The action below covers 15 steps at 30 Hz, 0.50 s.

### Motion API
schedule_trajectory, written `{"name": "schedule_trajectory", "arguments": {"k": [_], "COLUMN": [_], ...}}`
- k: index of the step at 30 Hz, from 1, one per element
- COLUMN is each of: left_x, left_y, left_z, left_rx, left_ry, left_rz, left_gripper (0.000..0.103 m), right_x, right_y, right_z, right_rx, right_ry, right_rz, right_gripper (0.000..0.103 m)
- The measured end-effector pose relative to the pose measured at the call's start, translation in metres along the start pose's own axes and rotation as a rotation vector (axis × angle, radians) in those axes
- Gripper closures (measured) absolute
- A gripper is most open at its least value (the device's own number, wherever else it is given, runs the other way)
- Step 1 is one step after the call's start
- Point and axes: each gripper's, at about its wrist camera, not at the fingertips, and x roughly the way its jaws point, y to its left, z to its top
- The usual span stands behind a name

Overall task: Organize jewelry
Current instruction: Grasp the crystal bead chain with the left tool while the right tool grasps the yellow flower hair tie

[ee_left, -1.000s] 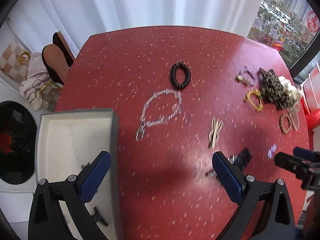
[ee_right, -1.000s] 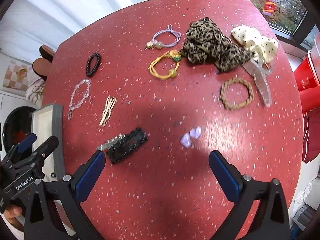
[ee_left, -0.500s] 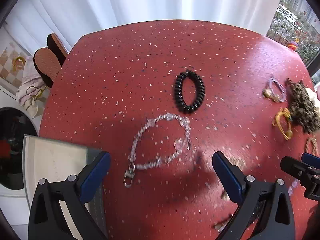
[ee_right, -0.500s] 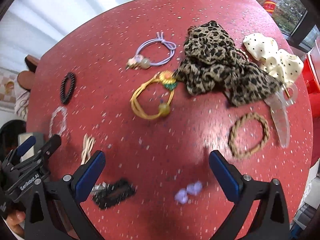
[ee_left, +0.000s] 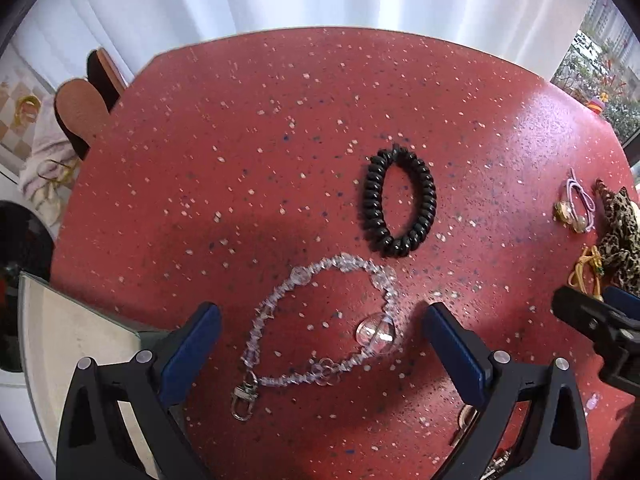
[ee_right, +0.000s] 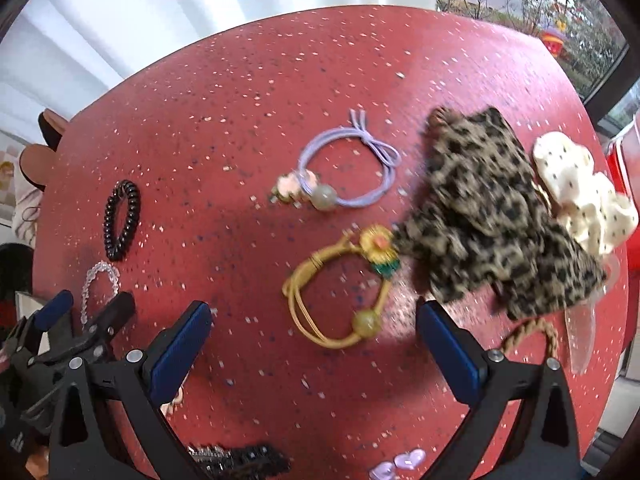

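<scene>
In the left wrist view my left gripper (ee_left: 320,336) is open and empty, its blue fingers either side of a clear bead chain (ee_left: 320,320) with a metal clasp on the red table (ee_left: 280,140). A black spiral hair tie (ee_left: 400,204) lies just beyond. The grey jewelry box (ee_left: 72,340) sits at the lower left. In the right wrist view my right gripper (ee_right: 314,336) is open and empty, straddling a yellow hair tie (ee_right: 340,288) with a flower charm. A purple hair tie (ee_right: 348,168) lies farther back.
A leopard scrunchie (ee_right: 492,216), a cream dotted scrunchie (ee_right: 580,192), a braided tan tie (ee_right: 532,332) and a clear clip (ee_right: 580,340) lie at the right. A black clip (ee_right: 244,460) and purple hearts (ee_right: 400,464) lie near. The left gripper shows at the left (ee_right: 80,316).
Both grippers moved forward and lower over the table. The bead chain now sits between the left fingers, the yellow tie between the right fingers. The box slid to the left view's edge.
</scene>
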Motion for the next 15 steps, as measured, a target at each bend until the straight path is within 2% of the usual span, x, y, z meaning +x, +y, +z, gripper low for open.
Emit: {"name": "schedule_trajectory", "arguments": {"k": [1,4,6,7,10,11,12,14,15], "left_x": [0.001,-0.002,-0.008,-0.010,-0.016,-0.018,-0.019,-0.021,-0.023], "left_y": [0.002,-0.002,-0.010,-0.013,-0.025,-0.030,-0.034,-0.036,-0.037], "left_z": [0.001,-0.004,-0.009,-0.011,-0.013,-0.013,-0.014,-0.015,-0.017], "left_rx": [-0.003,0.012,0.045,0.058,0.096,0.119,0.133,0.138,0.136], "left_ry": [0.009,0.003,-0.003,-0.003,-0.006,-0.007,-0.004,0.001,0.001], "left_rz": [-0.013,-0.036,-0.048,-0.055,-0.071,-0.072,-0.072,-0.085,-0.099], "left_gripper": [0.001,0.012,0.027,0.031,0.061,0.078,0.083,0.084,0.084], "right_x": [0.000,0.000,0.001,0.000,-0.005,-0.006,-0.007,-0.009,-0.013], "right_y": [0.004,0.015,0.025,0.025,0.022,0.021,0.020,0.018,0.014], "right_z": [0.002,0.007,0.009,0.009,0.001,0.001,0.001,0.001,-0.001], "right_rx": [-0.004,-0.034,-0.052,-0.056,-0.048,-0.042,-0.039,-0.030,-0.020], "right_ry": [-0.007,-0.021,-0.031,-0.036,-0.043,-0.046,-0.046,-0.040,-0.039], "right_rz": [-0.009,-0.052,-0.080,-0.096,-0.121,-0.120,-0.118,-0.111,-0.103], "right_gripper": [0.003,0.018,0.030,0.038,0.053,0.063,0.070,0.093,0.093]}}
